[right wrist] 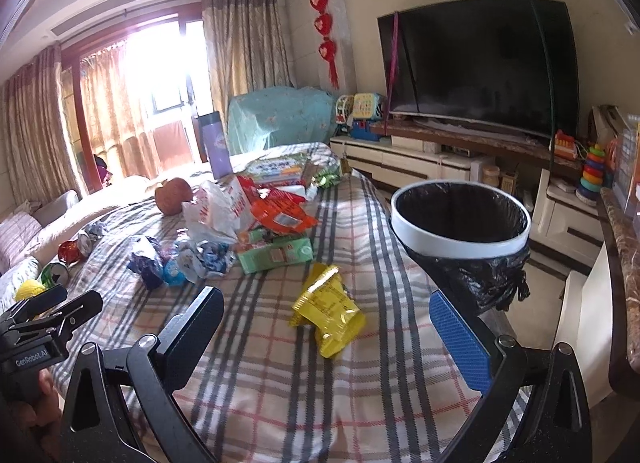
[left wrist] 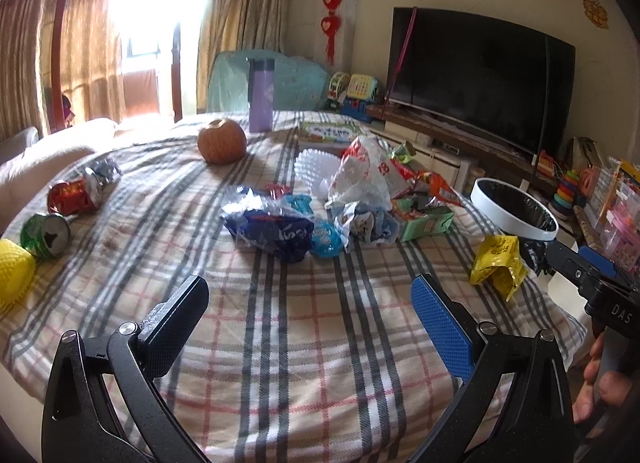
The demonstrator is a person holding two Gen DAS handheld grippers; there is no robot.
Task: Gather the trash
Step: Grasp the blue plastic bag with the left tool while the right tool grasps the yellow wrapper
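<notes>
On the plaid cloth [left wrist: 304, 327] that covers the table, the trash lies in three groups. At the centre sits a pile made up of a blue wrapper [left wrist: 276, 229], a white plastic bag [left wrist: 360, 177], an orange packet [right wrist: 286, 215] and a green carton [right wrist: 276, 253], all touching or overlapping. A yellow packet [right wrist: 328, 309] lies apart from the pile, near the right-hand edge of the cloth and close to the bin [right wrist: 460, 219]. The bin stands just beside that edge; it has a white rim and a black liner, and its opening faces up. Along the left side of the cloth lie a green can [left wrist: 46, 235] and a red can [left wrist: 76, 195], both on their sides, with a yellow foam net [left wrist: 14, 275] next to the green can. An apple [left wrist: 222, 141] and a purple bottle [left wrist: 261, 95] stand toward the far end, the bottle upright. The left gripper [left wrist: 310, 313] is held above the near part of the cloth with its jaws spread wide and nothing between them. The right gripper [right wrist: 334, 337] is likewise spread wide and holds nothing; the yellow packet appears between its fingers in the right wrist view, but neither finger touches it. A television [right wrist: 480, 63] stands on a low cabinet behind the bin.
</notes>
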